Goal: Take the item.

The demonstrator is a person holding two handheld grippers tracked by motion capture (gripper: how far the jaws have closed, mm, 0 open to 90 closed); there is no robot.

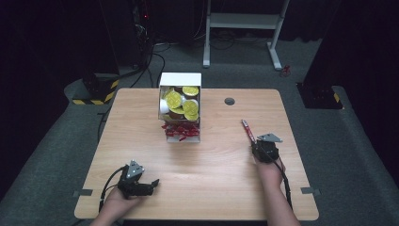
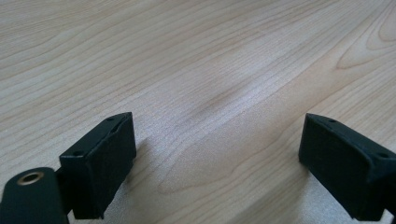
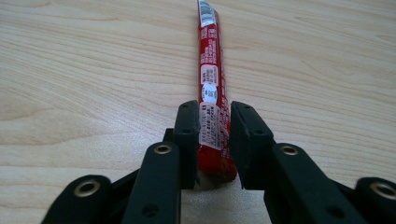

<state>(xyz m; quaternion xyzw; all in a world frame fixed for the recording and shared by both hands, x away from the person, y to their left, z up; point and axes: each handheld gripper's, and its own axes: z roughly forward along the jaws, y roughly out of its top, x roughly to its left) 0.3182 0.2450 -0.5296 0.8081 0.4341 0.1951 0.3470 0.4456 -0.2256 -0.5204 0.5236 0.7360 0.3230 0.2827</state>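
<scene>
A long red stick packet [image 3: 209, 60] with white labels lies flat on the wooden table [image 1: 211, 165], pointing away from me; in the high view the packet [image 1: 248, 130] is at the right. My right gripper [image 3: 214, 112] has its near end between its jaws, which stand slightly apart and close beside it, not squeezing it. In the high view that right gripper [image 1: 256, 143] rests on the table just behind the stick. My left gripper [image 1: 153, 183] lies near the front left edge, its jaws wide apart over bare wood [image 2: 217, 135] with nothing between them.
A white box [image 1: 180, 78] stands at the middle back of the table, holding yellow-lidded cups [image 1: 183, 106] in its upper part and red stick packets [image 1: 181, 130] in its lower part. A round cable hole [image 1: 229, 101] is to the right of the box.
</scene>
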